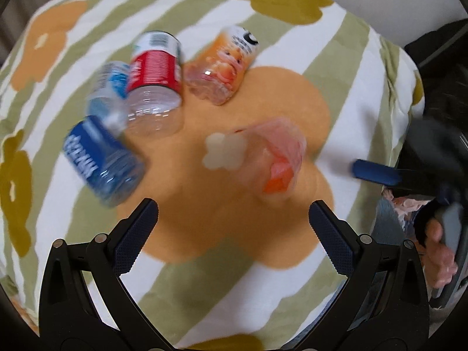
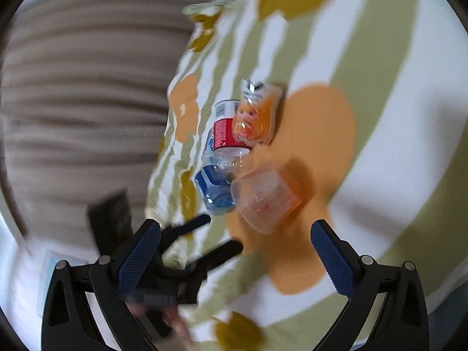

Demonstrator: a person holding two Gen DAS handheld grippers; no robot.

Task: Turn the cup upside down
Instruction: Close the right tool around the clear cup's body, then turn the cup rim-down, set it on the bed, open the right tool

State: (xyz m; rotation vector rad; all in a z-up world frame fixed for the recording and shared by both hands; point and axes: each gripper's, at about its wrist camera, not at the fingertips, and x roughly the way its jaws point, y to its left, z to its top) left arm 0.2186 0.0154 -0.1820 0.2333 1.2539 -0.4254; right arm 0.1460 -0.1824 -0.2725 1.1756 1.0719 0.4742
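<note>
A clear plastic cup (image 1: pixel 272 158) with pinkish-orange tints lies tilted on the orange flower of the bedspread, blurred by motion. In the right wrist view the cup (image 2: pixel 263 196) sits ahead of the fingers with its wide rim toward the camera. My left gripper (image 1: pixel 234 228) is open and empty, just short of the cup. My right gripper (image 2: pixel 235 251) is open and empty, also just short of the cup. One right finger (image 1: pixel 377 172) shows at the right edge of the left wrist view. The left gripper (image 2: pixel 204 234) appears open in the right wrist view.
Several cut plastic bottles lie left of the cup: a blue-label one (image 1: pixel 102 161), a red-label one (image 1: pixel 155 84), an orange-label one (image 1: pixel 222 64). The striped flowered bedspread (image 1: pixel 263 278) covers the surface. A beige ribbed cushion (image 2: pixel 82 87) lies beyond its edge.
</note>
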